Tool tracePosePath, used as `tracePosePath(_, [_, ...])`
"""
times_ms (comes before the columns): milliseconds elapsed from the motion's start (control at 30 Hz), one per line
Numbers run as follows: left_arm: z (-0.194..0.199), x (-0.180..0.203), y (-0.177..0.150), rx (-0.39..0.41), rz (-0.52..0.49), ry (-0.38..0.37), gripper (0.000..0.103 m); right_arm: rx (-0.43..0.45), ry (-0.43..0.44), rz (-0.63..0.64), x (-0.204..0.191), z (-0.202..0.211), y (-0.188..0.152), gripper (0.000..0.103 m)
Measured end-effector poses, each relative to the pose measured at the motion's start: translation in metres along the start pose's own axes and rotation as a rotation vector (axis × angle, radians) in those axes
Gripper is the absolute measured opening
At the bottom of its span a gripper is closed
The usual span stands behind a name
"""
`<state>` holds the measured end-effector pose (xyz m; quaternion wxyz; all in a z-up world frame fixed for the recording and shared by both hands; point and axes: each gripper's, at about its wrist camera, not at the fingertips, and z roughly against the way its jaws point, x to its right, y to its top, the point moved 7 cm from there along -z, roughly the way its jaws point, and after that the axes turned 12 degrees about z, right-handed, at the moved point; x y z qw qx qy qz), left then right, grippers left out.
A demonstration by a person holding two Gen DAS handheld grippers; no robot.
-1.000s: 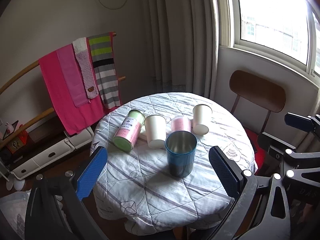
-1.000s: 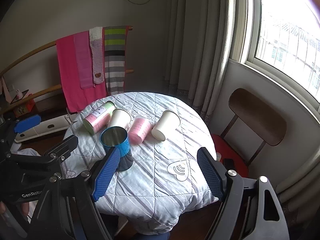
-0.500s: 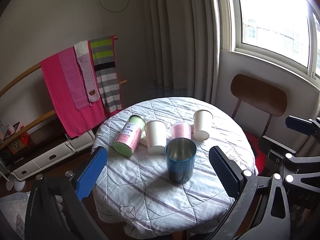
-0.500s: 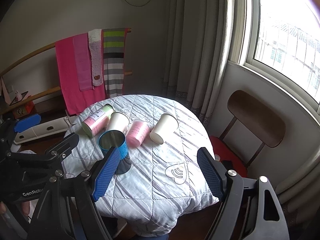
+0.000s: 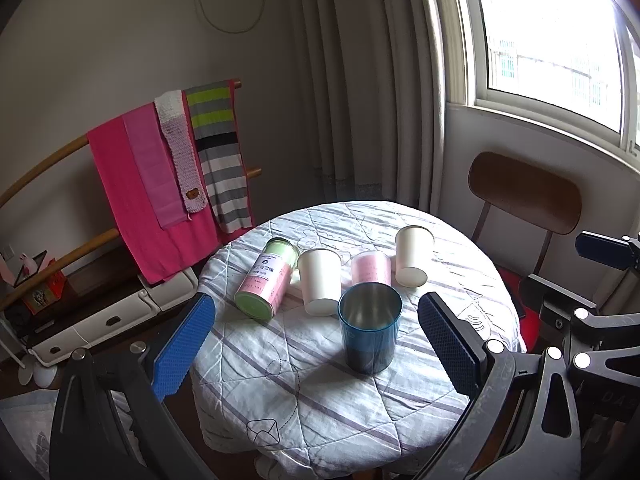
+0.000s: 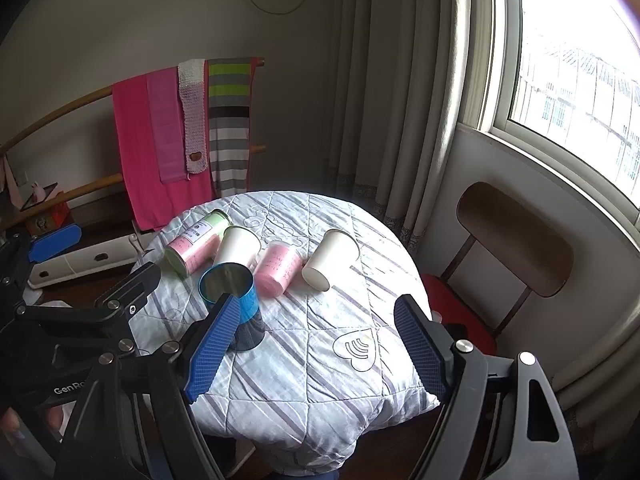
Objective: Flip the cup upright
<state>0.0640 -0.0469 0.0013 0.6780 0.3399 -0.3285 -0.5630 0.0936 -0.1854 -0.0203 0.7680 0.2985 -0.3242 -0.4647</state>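
A blue metal cup (image 5: pixel 370 328) stands upright near the front of the round table (image 5: pixel 280 400); it also shows in the right wrist view (image 6: pixel 234 296). Behind it lie a pink-green canister (image 5: pixel 266 278), a white paper cup (image 5: pixel 320 280), a pink cup (image 5: pixel 371 266) and another white paper cup (image 5: pixel 412 256), all on their sides. My left gripper (image 5: pixel 316 344) is open and empty, held back from the table. My right gripper (image 6: pixel 316 352) is open and empty above the table's near edge.
A wooden chair (image 5: pixel 524 196) with a red seat stands right of the table. A rack with pink and striped towels (image 5: pixel 160 176) stands at the back left. Curtains (image 5: pixel 360 80) and a window (image 5: pixel 552 40) are behind.
Both grippers have drawn back and up from the table, so the cups look smaller and farther. The blue cup stands as before. Both grippers stay open.
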Motion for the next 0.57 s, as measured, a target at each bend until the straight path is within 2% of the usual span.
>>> tracePosePath(567, [-0.0040,-0.0060,0.0016,0.011,0.017,-0.015,0.102,-0.008,0.000,0.003,-0.0011,-0.0020,0.0012,0.081])
